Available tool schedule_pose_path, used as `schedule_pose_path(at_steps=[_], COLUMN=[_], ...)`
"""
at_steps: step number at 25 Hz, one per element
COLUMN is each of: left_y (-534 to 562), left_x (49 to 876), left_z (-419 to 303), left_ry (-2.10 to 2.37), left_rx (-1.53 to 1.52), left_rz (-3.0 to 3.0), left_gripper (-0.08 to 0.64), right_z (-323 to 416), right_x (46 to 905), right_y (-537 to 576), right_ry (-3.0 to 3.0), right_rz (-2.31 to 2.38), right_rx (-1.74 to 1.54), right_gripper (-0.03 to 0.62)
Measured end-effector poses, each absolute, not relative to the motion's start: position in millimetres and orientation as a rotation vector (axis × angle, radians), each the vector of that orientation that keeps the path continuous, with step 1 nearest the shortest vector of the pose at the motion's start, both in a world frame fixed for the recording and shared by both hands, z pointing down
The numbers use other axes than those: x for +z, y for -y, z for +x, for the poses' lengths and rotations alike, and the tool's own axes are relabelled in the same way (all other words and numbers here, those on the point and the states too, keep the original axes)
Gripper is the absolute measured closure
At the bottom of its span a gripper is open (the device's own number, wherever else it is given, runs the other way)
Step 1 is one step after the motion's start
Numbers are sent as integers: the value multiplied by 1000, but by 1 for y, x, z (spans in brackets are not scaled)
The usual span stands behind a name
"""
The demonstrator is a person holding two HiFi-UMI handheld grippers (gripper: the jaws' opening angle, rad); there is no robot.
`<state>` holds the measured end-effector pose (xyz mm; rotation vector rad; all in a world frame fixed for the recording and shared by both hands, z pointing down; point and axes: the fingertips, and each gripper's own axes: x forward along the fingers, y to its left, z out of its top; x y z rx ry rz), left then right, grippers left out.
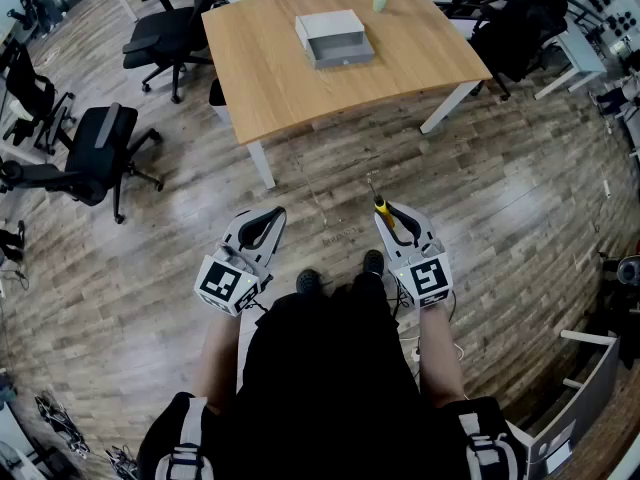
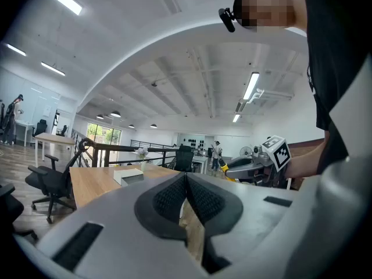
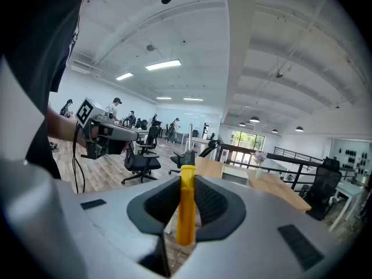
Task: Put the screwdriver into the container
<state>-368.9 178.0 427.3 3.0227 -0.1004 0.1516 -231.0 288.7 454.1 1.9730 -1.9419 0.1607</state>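
In the head view both grippers are held at waist height over the wood floor, well short of the table [image 1: 270, 78]. My right gripper [image 1: 384, 208] is shut on the screwdriver [image 1: 381, 206]. Its yellow handle [image 3: 186, 205] stands between the pads and its thin metal shaft points forward. My left gripper [image 1: 274, 214] is shut with nothing in it, its pads meeting [image 2: 186, 178]. The container [image 1: 333, 38], a grey open box, sits at the far middle of the table. It also shows in the left gripper view [image 2: 129, 175] and the right gripper view [image 3: 235, 172].
A small vase [image 1: 380, 0] stands at the table's far edge. Black office chairs stand to the left [image 1: 165, 33] [image 1: 100, 153], and dark gear lies right of the table [image 1: 520, 23]. My shoes [image 1: 340, 273] are on the floor between the grippers.
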Motion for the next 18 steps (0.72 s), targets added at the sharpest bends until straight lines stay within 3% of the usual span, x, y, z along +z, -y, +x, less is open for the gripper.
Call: schedule_pose_path(at_steps=[18], left_y=[-174], left_x=[431], left_z=[-372], left_ry=[34], left_rx=[150], left_rz=[3018], left_gripper=[537], right_z=[-244], right_x=[464], right_y=[-289], right_ry=[1896], right_rz=[1966], right_rx=[177], right_gripper=[506])
